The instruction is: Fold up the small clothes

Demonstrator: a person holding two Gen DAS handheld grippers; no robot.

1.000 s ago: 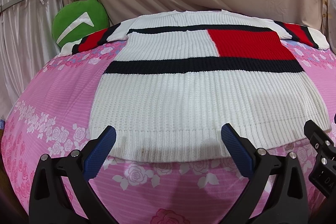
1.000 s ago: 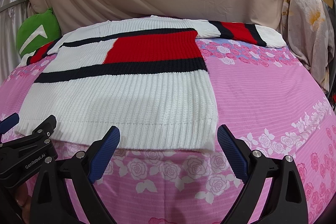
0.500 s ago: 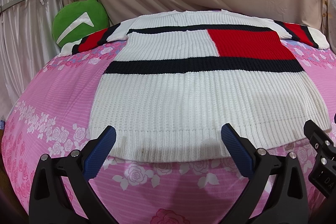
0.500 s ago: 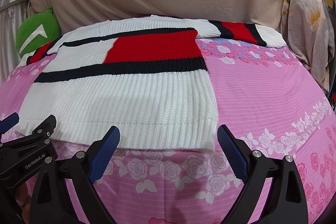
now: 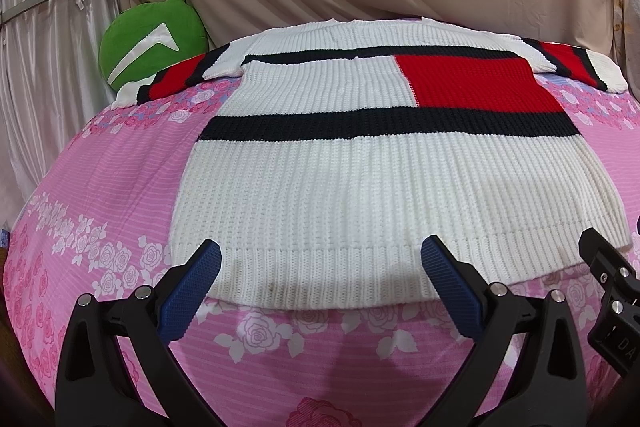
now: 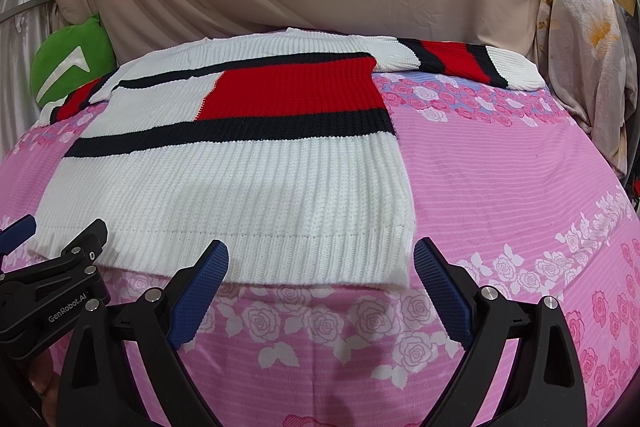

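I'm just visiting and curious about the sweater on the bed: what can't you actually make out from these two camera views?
- Underside of the sweater: hidden in both views; it lies flat on the pink bedsheet.
- Green cushion: its lower part is hidden behind the sweater's sleeve, left wrist view.
- Left gripper and right gripper: handles and hands cut off by the bottom edge.
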